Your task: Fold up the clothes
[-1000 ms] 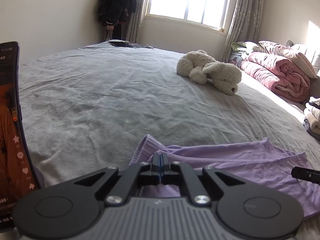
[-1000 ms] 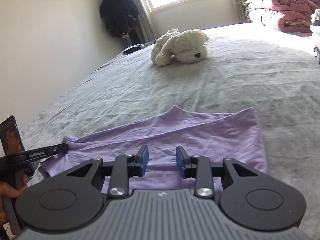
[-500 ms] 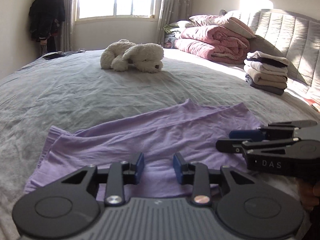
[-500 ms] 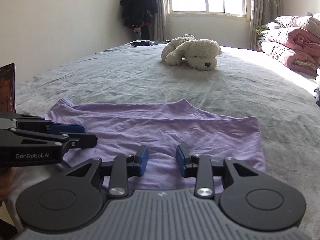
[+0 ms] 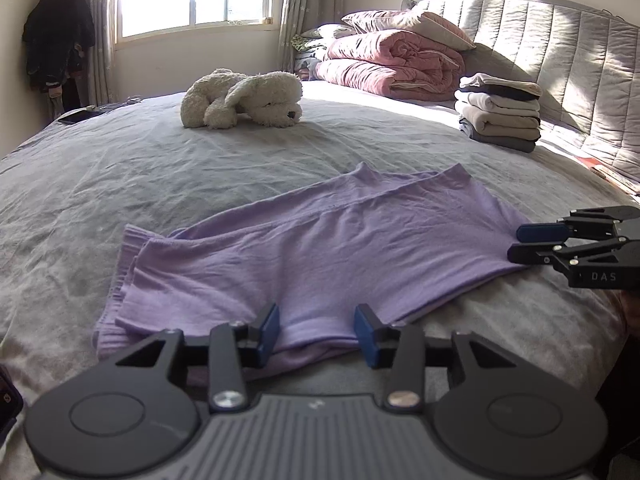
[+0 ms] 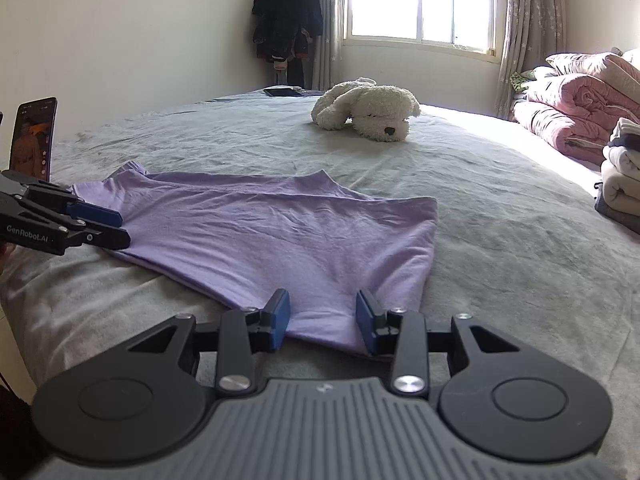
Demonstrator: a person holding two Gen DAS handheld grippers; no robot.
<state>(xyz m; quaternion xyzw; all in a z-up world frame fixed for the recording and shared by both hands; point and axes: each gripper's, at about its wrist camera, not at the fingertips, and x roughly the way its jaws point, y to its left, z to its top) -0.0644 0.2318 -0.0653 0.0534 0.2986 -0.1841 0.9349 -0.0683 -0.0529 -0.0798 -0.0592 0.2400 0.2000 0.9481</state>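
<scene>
The purple garment (image 5: 320,248) is laid flat on the grey bed (image 5: 200,176). Its near hem is framed by the left claw (image 5: 316,334), just opened and spread, and by the right claw (image 6: 322,318), also spread; nothing's pinched. A propped phone (image 6: 34,138) is only caught in the right view.

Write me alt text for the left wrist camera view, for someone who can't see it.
A purple garment lies partly folded on a grey bed, with the left gripper open over its near edge, its jaws having just opened. The right gripper reaches in from the right; beyond lie a white plush dog, pink quilts and a stack of folded clothes.
</scene>
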